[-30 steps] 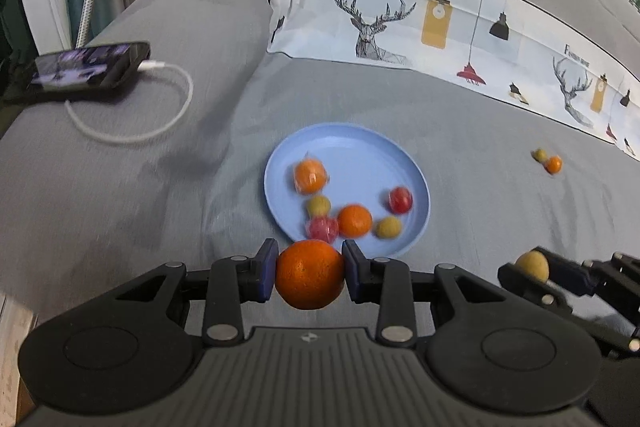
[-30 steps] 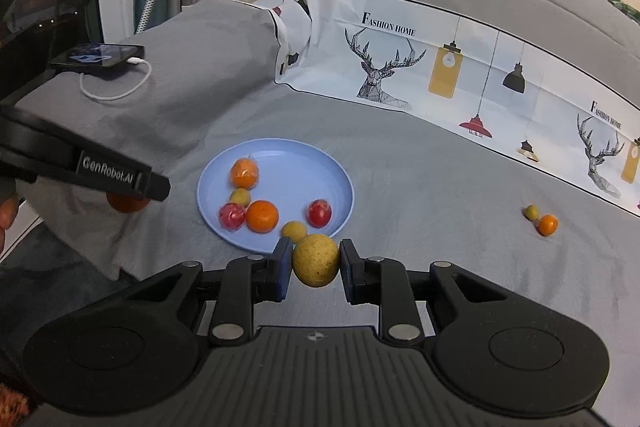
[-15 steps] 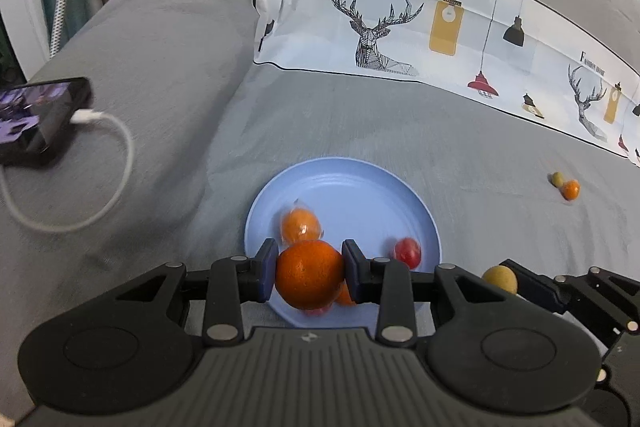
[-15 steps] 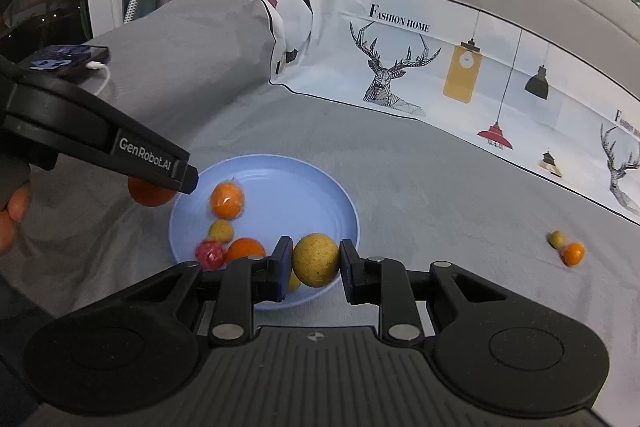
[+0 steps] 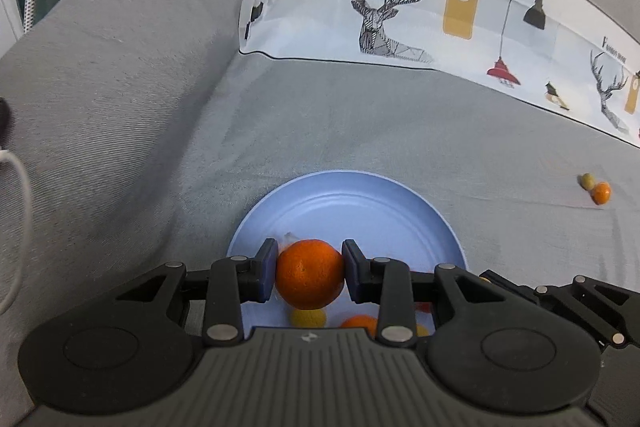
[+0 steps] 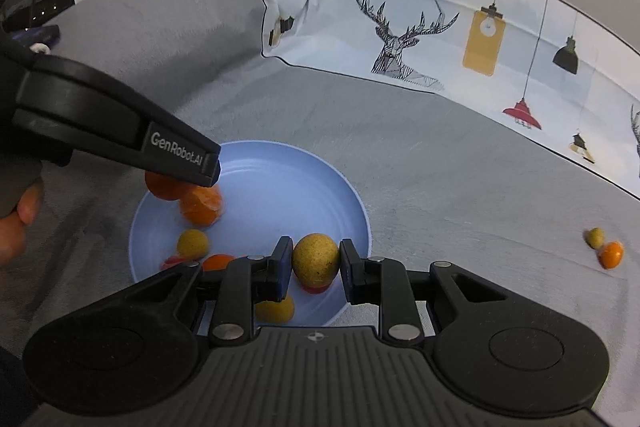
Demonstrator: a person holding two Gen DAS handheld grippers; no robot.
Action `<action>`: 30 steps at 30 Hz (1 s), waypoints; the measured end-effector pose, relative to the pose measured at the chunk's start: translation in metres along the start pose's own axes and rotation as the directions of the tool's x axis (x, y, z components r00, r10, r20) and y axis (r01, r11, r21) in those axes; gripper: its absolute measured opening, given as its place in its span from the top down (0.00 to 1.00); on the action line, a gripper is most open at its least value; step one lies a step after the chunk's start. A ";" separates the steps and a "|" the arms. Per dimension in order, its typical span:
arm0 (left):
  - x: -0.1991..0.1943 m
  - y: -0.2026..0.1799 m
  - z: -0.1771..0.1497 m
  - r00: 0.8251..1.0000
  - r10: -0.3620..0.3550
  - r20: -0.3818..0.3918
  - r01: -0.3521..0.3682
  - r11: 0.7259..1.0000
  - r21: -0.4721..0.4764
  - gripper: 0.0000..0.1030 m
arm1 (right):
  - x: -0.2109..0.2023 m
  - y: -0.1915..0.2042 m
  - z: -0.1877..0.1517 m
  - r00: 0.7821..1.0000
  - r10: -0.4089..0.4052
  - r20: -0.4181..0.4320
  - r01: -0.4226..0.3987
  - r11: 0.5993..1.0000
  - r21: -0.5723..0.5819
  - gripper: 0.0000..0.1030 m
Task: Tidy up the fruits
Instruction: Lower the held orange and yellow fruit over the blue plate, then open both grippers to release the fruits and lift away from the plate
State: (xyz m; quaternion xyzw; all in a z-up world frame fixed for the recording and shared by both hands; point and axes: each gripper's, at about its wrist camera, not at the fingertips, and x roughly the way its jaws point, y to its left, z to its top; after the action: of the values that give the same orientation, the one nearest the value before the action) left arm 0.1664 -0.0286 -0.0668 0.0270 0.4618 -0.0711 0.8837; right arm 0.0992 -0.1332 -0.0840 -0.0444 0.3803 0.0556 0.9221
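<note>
Fruits are in both grippers, and both are above the blue plate (image 6: 352, 203). Nearest to me, the left gripper (image 5: 310, 273) has its fingers pressed on the two sides of a big orange (image 5: 310, 274), over the near-left part of the plate. The right gripper (image 6: 315, 263) has its fingers closed narrow on a speckled yellow fruit (image 6: 315, 259), over the near-right part of the plate.

Under them, on the plate, lie some smaller fruits: a small yellow one (image 6: 193, 243), another yellow one (image 6: 276, 309) half hidden by the right gripper, an orange mandarin (image 6: 201, 205) just beside the big orange, and red pieces partly covered by the fingers.

Farther to the right, well apart from the plate, a small green-yellow fruit (image 6: 596, 237) and a small orange fruit (image 6: 611, 254) touch each other on the grey bedsheet (image 6: 440, 167). Behind all, a pillowcase with deer print (image 6: 420, 27) lies across the bed.
</note>
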 end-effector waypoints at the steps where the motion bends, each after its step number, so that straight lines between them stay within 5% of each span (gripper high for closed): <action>1: 0.004 0.000 0.001 1.000 0.003 -0.002 -0.003 1.000 0.001 0.63 | 0.003 -0.001 0.001 1.000 0.000 0.000 0.000 1.000 0.003 0.75; 5: 0.014 -0.002 0.004 0.999 0.040 0.029 -0.040 0.999 0.004 0.56 | 0.019 -0.003 0.006 1.000 -0.008 -0.003 0.008 1.000 0.022 0.74; 7: 0.013 -0.006 0.007 0.997 0.054 0.062 -0.056 0.998 0.026 0.15 | 0.028 -0.002 0.010 1.000 -0.016 -0.012 0.016 0.999 0.028 0.68; 9: 0.006 -0.007 0.007 0.994 0.060 0.096 -0.064 0.997 0.036 0.00 | 0.028 0.000 0.012 1.000 -0.024 -0.019 0.024 1.000 0.008 0.37; 11: -0.004 -0.006 0.005 0.991 0.060 0.119 -0.064 0.998 0.030 0.00 | 0.019 0.000 0.011 0.999 -0.033 -0.001 0.033 0.999 -0.008 0.20; 15: -0.018 -0.002 -0.011 0.994 0.081 0.067 -0.083 0.996 0.019 0.00 | -0.011 -0.003 -0.001 0.998 -0.061 0.015 0.062 0.998 -0.029 0.07; 23: -0.074 0.005 -0.062 0.994 0.092 -0.058 -0.093 0.996 -0.019 0.00 | -0.086 -0.012 -0.026 0.999 -0.050 -0.003 0.050 0.992 0.113 0.03; 30: -0.126 0.007 -0.093 0.996 0.083 -0.030 -0.084 0.995 -0.045 0.00 | -0.142 -0.008 -0.055 0.999 -0.035 0.014 0.032 0.981 0.191 0.01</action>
State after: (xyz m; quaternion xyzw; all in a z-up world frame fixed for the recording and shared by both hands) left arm 0.0210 0.0012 -0.0164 0.0267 0.4742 -0.0231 0.8797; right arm -0.0385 -0.1574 -0.0224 0.0381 0.3753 0.0038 0.9261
